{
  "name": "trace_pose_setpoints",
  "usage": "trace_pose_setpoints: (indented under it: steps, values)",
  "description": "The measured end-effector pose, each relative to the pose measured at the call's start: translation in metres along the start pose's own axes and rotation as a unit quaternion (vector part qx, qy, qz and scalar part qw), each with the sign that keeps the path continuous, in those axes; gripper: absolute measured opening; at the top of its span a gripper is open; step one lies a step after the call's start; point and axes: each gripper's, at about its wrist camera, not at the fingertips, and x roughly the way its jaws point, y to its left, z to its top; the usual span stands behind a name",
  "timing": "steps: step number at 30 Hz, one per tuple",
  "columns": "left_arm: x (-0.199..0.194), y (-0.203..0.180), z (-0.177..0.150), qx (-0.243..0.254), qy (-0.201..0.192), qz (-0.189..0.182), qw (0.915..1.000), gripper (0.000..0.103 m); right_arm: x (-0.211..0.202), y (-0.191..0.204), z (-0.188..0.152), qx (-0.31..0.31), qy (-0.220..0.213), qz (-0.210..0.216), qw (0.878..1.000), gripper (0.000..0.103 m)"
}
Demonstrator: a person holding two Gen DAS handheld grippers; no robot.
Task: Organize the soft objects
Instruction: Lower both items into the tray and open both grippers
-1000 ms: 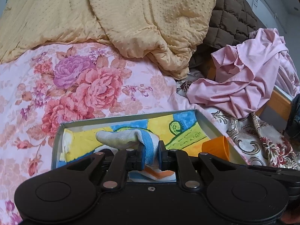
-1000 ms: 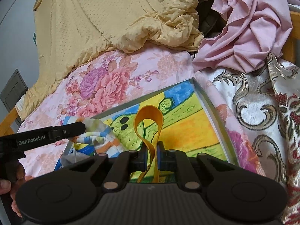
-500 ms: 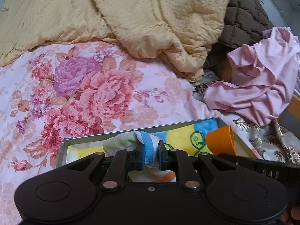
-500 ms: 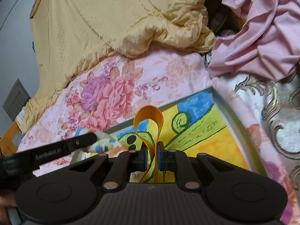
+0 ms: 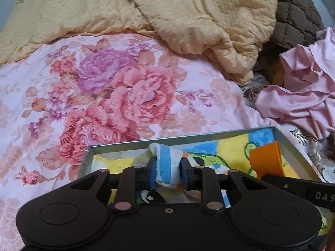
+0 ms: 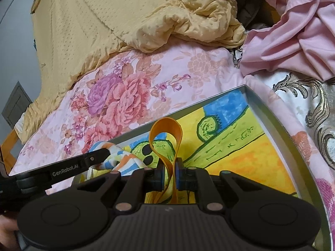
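Note:
My left gripper (image 5: pixel 167 172) is shut on a blue, white and orange striped sock (image 5: pixel 167 165) and holds it over the left part of a grey metal tray (image 5: pixel 117 146) lined with a yellow, green and blue cartoon picture. My right gripper (image 6: pixel 169 176) is shut on an orange elastic band (image 6: pixel 167 129) whose loop stands up above the pads, over the tray's (image 6: pixel 278 129) middle. The sock (image 6: pixel 119 161) and left gripper arm show at the left of the right wrist view. The orange band (image 5: pixel 266 160) shows at the right of the left wrist view.
The tray lies on a pink floral bedsheet (image 5: pixel 117 96). A rumpled yellow quilt (image 5: pixel 167 10) fills the back. A brown quilted cover (image 5: pixel 295 14) and a crumpled pink cloth (image 5: pixel 303 96) lie at the back right. A gold-patterned fabric (image 6: pixel 303 96) lies right of the tray.
Both grippers have lifted a little and drawn back with their loads. The tray sits lower in the left wrist view, and more floral sheet shows.

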Motion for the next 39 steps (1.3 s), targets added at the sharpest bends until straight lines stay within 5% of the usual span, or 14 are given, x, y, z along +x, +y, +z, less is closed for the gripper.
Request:
trace_pose_setpoints:
  steps: [7, 15, 27, 39]
  values:
    - [0.005, -0.008, -0.007, 0.034, 0.009, 0.018, 0.9992, 0.048, 0.0, 0.0, -0.001, -0.001, 0.004, 0.007, 1.0, 0.01]
    - [0.014, -0.004, -0.02, 0.016, 0.039, 0.034, 0.9985, 0.057, 0.001, -0.002, -0.003, -0.003, 0.016, 0.007, 1.0, 0.013]
    - [0.014, 0.002, -0.023, -0.026, 0.048, 0.051, 0.9972, 0.066, -0.002, 0.001, -0.005, -0.01, 0.022, 0.01, 1.0, 0.014]
    - [0.011, 0.008, -0.022, -0.061, 0.069, 0.042, 0.9949, 0.069, -0.003, 0.001, -0.006, -0.002, 0.028, 0.009, 1.0, 0.031]
